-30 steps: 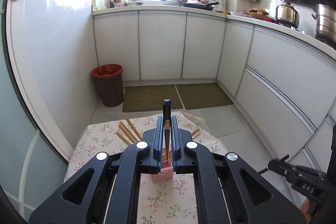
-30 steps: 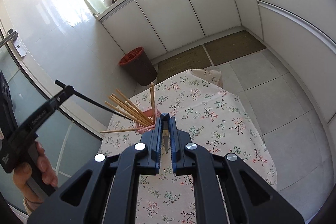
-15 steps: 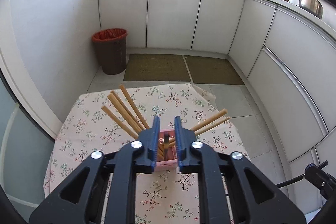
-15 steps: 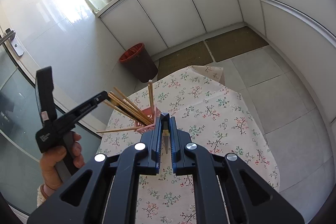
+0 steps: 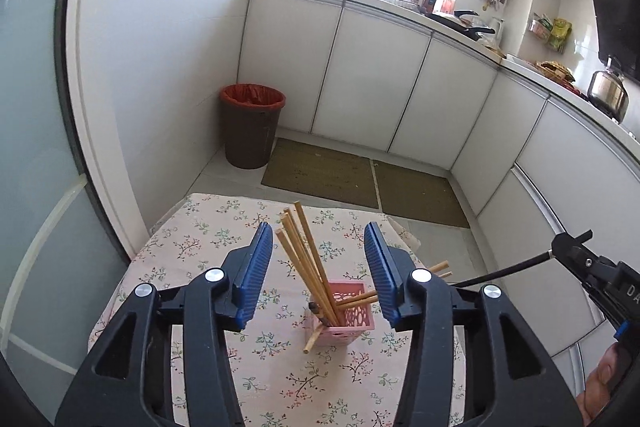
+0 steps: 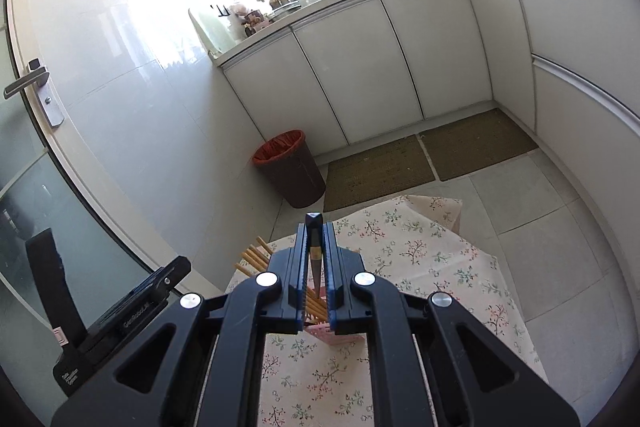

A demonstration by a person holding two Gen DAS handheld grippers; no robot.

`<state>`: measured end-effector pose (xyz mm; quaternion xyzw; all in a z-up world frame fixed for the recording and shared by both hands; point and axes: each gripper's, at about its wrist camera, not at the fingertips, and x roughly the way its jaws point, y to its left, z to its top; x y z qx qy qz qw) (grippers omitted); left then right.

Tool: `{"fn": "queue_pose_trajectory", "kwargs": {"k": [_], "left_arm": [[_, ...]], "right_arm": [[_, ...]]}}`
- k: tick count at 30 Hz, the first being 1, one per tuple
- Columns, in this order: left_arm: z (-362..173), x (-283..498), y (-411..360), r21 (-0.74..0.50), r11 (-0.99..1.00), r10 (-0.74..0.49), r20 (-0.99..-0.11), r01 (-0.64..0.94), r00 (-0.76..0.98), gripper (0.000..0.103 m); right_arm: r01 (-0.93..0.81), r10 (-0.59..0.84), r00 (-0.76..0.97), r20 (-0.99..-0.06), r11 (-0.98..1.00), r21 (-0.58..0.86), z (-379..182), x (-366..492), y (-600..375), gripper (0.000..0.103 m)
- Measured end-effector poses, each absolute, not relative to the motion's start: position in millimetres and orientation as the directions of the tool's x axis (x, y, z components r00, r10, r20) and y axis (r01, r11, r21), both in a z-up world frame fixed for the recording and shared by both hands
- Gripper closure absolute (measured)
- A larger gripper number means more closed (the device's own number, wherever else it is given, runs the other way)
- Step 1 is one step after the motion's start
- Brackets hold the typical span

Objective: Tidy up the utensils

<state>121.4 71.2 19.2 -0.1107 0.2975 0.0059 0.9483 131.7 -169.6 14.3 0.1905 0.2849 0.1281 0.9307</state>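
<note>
A pink holder [image 5: 344, 321] stands on the floral-cloth table [image 5: 208, 239] with several wooden chopsticks [image 5: 302, 255] leaning out of it. A dark chopstick tip [image 5: 313, 305] shows inside it. My left gripper [image 5: 320, 275] is open and empty above the holder. My right gripper [image 6: 314, 263] is shut on a dark chopstick [image 6: 314, 251] with a gold band, held upright over the holder [image 6: 340, 337], which is mostly hidden behind the fingers. Wooden chopsticks [image 6: 254, 259] stick out to the left.
A brown bin with a red liner [image 5: 251, 125] stands on the floor by the wall. White cabinets [image 5: 372, 79] and two mats [image 5: 320, 173] lie beyond the table. A glass door [image 6: 36, 155] is on the left. The other gripper's body [image 6: 104, 323] is at lower left.
My left gripper has let go of its dark chopstick into the holder and opened wide. My right gripper has moved over the holder, still shut on its chopstick.
</note>
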Motion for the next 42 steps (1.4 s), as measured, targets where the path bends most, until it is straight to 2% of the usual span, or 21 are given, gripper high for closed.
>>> {"fn": "queue_pose_trajectory", "kwargs": {"k": [8,13,15,17,19,21,29,31,36,42], "left_arm": [[10.2,121.1,94.6,-0.177,0.975,0.007,-0.581,-0.135,0.814,0.056],[10.4,116.3,100.5,-0.16,0.975,0.034,-0.567,-0.151,0.823,0.035],[14.3,111.5,97.3,-0.143,0.978,0.052,-0.546,-0.154,0.836,0.028],[18.9,105.6,88.4,-0.102,0.982,0.085,-0.523,-0.162,0.848,0.022],[23.1,99.4,78.0,-0.045,0.983,0.133,-0.497,-0.179,0.857,0.012],[26.9,95.7,68.4,-0.005,0.98,0.171,-0.476,-0.198,0.863,0.008],[35.2,77.6,40.2,0.081,0.968,0.249,-0.409,-0.237,0.878,0.007],[33.3,73.9,36.0,0.071,0.974,0.226,-0.413,-0.216,0.882,0.007],[18.3,68.1,21.7,0.089,0.98,0.201,-0.474,-0.18,0.857,0.007],[12.5,51.5,12.4,0.081,0.98,0.197,-0.461,-0.18,0.865,0.007]], "right_arm": [[-0.132,0.33,0.753,-0.569,0.923,0.36,-40.1,171.9,-126.4,0.095],[-0.146,0.295,0.76,-0.579,0.946,0.29,-49.8,172.1,-110.3,0.088],[-0.133,0.268,0.782,-0.562,0.954,0.27,-42.3,167.3,-110.6,0.076],[-0.104,0.226,0.812,-0.538,0.963,0.248,-34.1,159.2,-115.2,0.059],[-0.06,0.169,0.836,-0.521,0.974,0.22,-27.6,149.5,-120.9,0.052],[-0.022,0.118,0.852,-0.51,0.981,0.191,-23.9,140.3,-126.6,0.045],[0.082,-0.004,0.878,-0.479,0.986,0.143,-14.0,109.5,-157.6,0.01],[0.101,-0.027,0.882,-0.471,0.986,0.132,-13.6,100.7,-163.5,0.007],[0.144,-0.073,0.88,-0.47,0.983,0.117,-15.0,79.4,-173.2,0.007],[0.182,-0.117,0.858,-0.5,0.98,0.084,-17.3,64.0,-179.6,0.007]]}}
